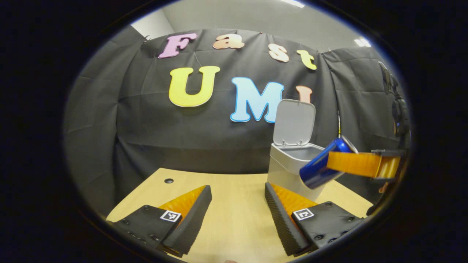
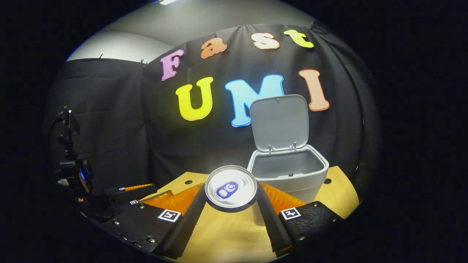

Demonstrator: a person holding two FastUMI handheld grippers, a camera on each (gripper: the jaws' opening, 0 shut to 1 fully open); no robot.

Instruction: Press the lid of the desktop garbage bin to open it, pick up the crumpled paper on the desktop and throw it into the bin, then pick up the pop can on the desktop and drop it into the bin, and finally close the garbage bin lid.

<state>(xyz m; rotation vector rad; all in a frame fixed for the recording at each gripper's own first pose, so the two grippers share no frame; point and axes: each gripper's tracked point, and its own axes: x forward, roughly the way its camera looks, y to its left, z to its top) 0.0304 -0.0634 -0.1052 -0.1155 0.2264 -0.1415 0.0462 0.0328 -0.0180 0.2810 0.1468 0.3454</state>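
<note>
- My right gripper point(image 2: 231, 199) has the pop can point(image 2: 230, 188) pinched between both fingers, shiny top facing the camera, held up off the desk point(image 2: 223, 233).
- From the left gripper view the can point(image 1: 323, 163) hangs tilted, just beside the bin point(image 1: 292, 166) near its rim.
- Bin lid point(image 2: 279, 122) is standing upright, fully open.
- Left gripper point(image 1: 237, 213) is spread wide over the desk with nothing in it.
</note>
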